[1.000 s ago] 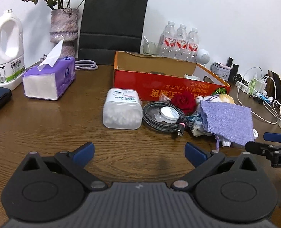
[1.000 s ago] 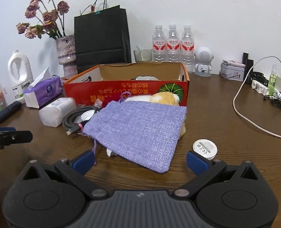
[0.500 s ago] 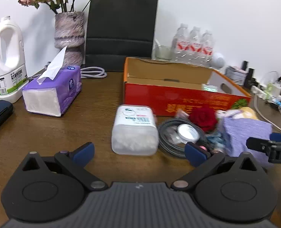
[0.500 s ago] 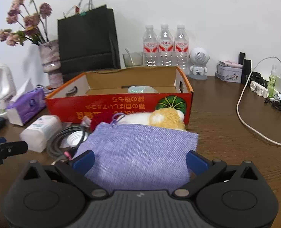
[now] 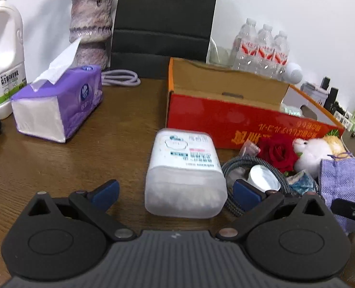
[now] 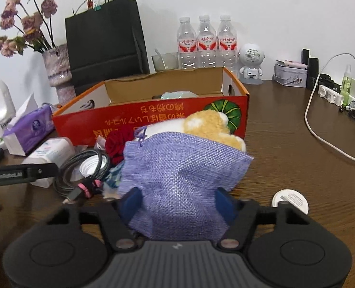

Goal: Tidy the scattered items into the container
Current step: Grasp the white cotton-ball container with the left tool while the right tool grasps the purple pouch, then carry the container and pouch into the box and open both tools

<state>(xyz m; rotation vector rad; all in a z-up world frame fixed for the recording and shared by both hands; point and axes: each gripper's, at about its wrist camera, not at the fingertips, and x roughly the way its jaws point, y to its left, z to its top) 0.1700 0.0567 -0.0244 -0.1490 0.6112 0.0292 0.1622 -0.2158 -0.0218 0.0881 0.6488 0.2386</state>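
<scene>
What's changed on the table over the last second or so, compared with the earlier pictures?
The right gripper has come forward over the purple woven drawstring pouch; its jaws are closing, and the cloth bunches between the pads. The left gripper has advanced, jaws wide, to straddle the translucent plastic box of cotton swabs. The red cardboard box, coiled grey cable and red rose lie as before.

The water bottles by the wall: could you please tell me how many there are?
3. The water bottles stand side by side against the wall behind the red box: left, middle, right. More could be hidden behind the black bag.
</scene>
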